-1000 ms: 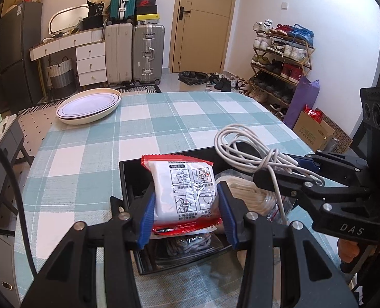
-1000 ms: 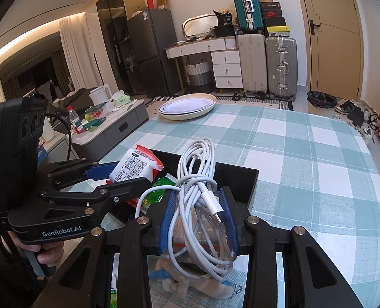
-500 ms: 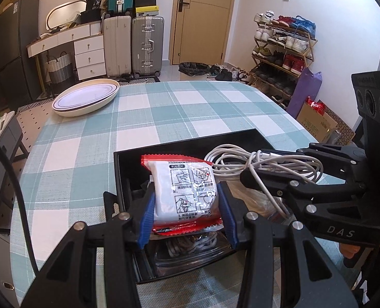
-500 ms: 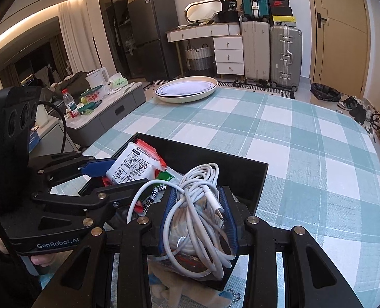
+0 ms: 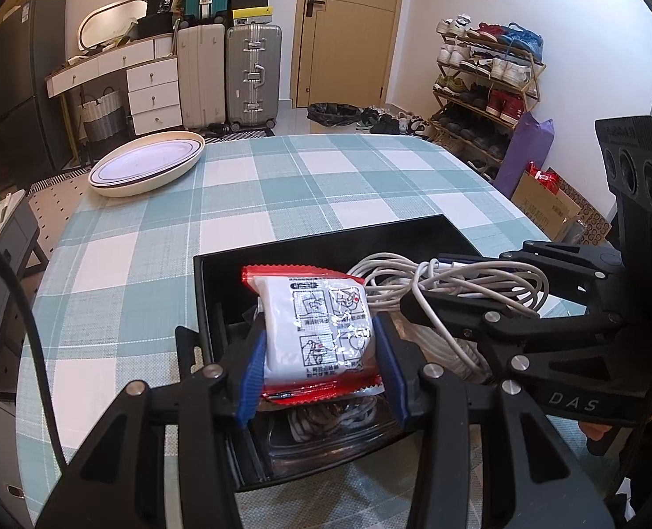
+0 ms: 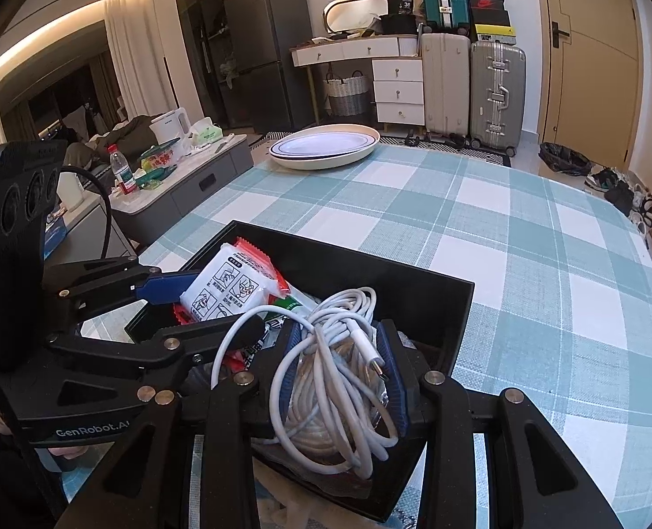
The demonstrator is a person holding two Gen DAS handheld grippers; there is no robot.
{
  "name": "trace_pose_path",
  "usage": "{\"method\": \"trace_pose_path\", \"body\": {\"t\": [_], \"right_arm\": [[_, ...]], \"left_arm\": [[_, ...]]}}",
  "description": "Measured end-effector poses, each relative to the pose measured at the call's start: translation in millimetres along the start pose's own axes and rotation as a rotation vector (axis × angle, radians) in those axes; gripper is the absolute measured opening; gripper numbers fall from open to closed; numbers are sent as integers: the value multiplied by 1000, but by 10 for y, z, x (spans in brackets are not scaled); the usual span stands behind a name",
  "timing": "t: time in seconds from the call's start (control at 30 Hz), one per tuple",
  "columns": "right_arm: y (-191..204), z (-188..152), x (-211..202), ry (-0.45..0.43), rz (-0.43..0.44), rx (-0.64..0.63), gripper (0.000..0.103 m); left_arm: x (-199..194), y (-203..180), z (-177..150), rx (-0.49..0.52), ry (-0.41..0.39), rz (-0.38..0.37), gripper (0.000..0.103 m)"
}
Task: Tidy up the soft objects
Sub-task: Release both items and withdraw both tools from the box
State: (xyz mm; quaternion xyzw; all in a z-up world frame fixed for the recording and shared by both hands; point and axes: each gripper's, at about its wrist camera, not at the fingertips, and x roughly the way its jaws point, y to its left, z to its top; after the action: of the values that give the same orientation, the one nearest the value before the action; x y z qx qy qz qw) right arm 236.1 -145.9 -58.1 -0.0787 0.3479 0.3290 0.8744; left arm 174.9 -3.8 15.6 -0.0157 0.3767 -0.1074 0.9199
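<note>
Here both claws hang over the shallow black rectangular plastic tray [image 5: 326, 242] that sits on the teal-and-white checked woven cloth of the worktop [image 5: 246, 194], and each is clenched on a soft item, seemingly so that the two can be lowered side by side into the tray. The left claw [image 5: 319, 352] grips a puffy white plastic packet with red crimped edges and printed instruction drawings [image 5: 321, 330], its blue ribbed pads pressing the packet's flanks; the film is glossy and yields a little, so a side grip keeps it level without crushing it. The right claw [image 6: 341, 368] is closed around a loose coil of white rubbery charging cable [image 6: 334, 379], whose loops bulge out above and below the pads and whose metal plug lies against the right pad; pinching the bundle through its middle likely keeps the strands together. Under the cable lies what looks like a clear crinkly bag holding pale rope-like material, though its contents are hard to tell. A green-printed wrapper [image 6: 290, 304] peeks between the two loads. Further off, near the worktop's far edge, rests a cream oval ceramic dish with a dark rim line [image 5: 145, 167], well apart from the tray.
</note>
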Motion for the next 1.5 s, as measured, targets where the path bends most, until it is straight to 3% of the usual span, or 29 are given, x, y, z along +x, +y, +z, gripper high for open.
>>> {"method": "trace_pose_path", "body": {"t": [0.17, 0.27, 0.33, 0.4, 0.5, 0.63, 0.67, 1.03, 1.5], "right_arm": [[-1, -12, -122, -26, -28, -22, 47], [-28, -27, -237, -42, -54, -26, 50], [-40, -51, -312, -54, -64, -27, 57], [-47, -92, -394, -67, -81, -23, 72], [-58, -157, -515, -86, -86, -11, 87], [-58, -211, -660, -110, -104, 10, 95], [-61, -224, -705, -119, -104, 17, 100], [34, -389, -941, -140, -92, 41, 102], [56, -726, -926, -97, -65, 96, 102]], "left_arm": [[-11, -20, -13, 11, 4, -1, 47], [-65, -32, -20, 13, -4, -1, 63], [-126, -38, -29, 14, -22, -9, 66], [-178, -57, -32, 23, -30, 5, 78], [-267, -60, -49, 24, -51, 13, 87], [-380, -58, -88, 26, -70, 41, 103], [-419, -61, -105, 30, -82, 49, 103], [-678, 25, -315, -19, -95, 84, 103], [-828, 18, -829, -58, -69, 119, 103]]}}
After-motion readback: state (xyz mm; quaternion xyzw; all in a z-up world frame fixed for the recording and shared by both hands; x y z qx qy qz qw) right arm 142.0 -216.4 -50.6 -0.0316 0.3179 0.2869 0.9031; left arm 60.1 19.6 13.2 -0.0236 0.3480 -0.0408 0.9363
